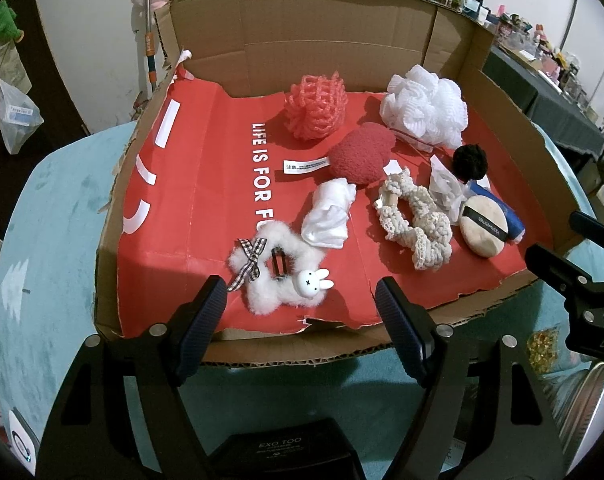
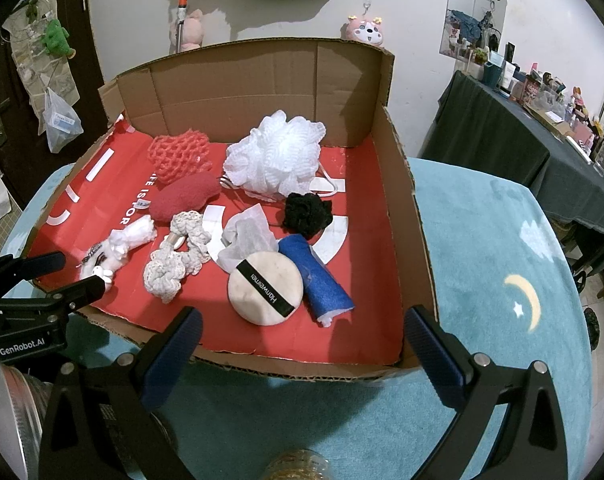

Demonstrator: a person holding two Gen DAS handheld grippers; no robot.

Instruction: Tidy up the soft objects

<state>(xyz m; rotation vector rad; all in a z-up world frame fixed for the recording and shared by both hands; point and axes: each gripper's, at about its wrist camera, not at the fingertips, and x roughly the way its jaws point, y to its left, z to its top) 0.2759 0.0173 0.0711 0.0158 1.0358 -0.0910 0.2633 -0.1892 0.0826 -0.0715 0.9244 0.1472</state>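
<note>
A shallow cardboard box with a red floor holds several soft things. Among them are a white mesh pouf, a coral net pouf, a red plush heart, a black pompom, a cream crochet scrunchie, a round powder puff, a blue roll and a white fluffy bunny clip. My left gripper is open just before the clip, at the box's near edge. My right gripper is open at the near edge, below the puff.
The box sits on a teal rug-covered table. A metal tin and a jar with gold contents stand in front of the box. A dark table crowded with small items is at the right.
</note>
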